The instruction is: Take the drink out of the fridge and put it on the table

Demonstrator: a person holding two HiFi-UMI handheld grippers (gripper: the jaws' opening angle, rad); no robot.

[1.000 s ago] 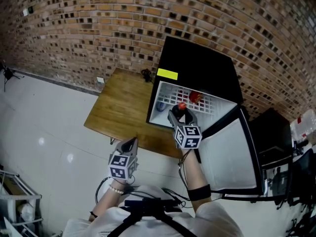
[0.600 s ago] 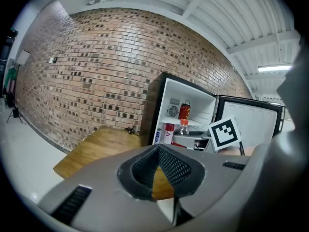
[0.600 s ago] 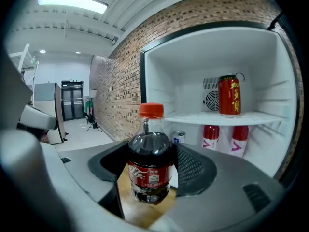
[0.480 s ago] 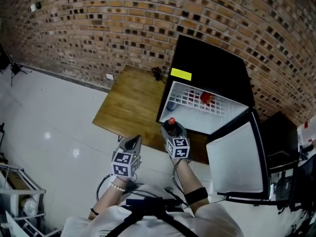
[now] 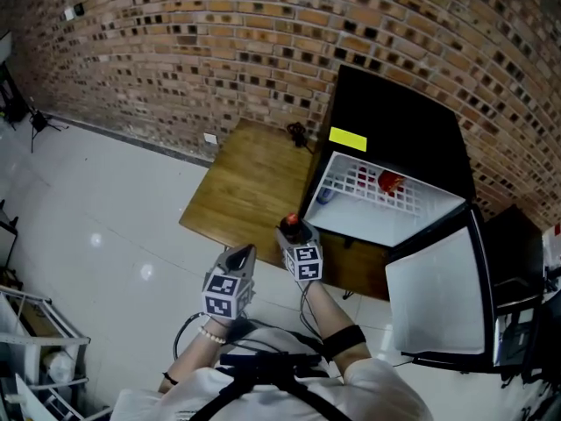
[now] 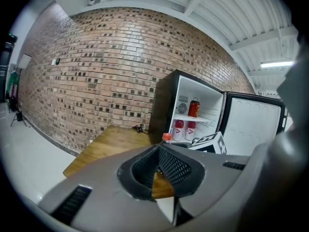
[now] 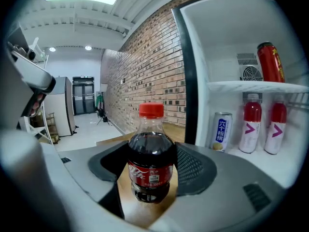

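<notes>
The right gripper (image 7: 151, 172) is clamped on a small cola bottle (image 7: 150, 151) with a red cap. Its two pads (image 7: 194, 169) press on the dark sides of the bottle, which stands upright between them. In the head view this gripper is over the near edge of the wooden counter (image 5: 245, 191), just beside the front left corner of the fridge (image 5: 399, 117). The bottle is outside the fridge, with wood showing beneath it. Whether its base touches the counter cannot be told.

The left gripper (image 6: 158, 150) has its jaws closed, the tips meeting with nothing between them. It hangs near the right gripper, on its left, just off the counter's front edge and over the pale floor (image 5: 96, 226).

The fridge is black and stands on the right part of the counter, with a yellow label (image 5: 348, 139) on its top front edge. Its door (image 5: 438, 292) is swung wide open to the right. Inside, a red can (image 7: 270, 62) stands on the upper shelf. On the level below are a blue and white can (image 7: 221, 131) and, to its right, two red-topped bottles (image 7: 251, 122) side by side. A brick wall (image 5: 219, 51) runs behind the counter and the fridge.
</notes>
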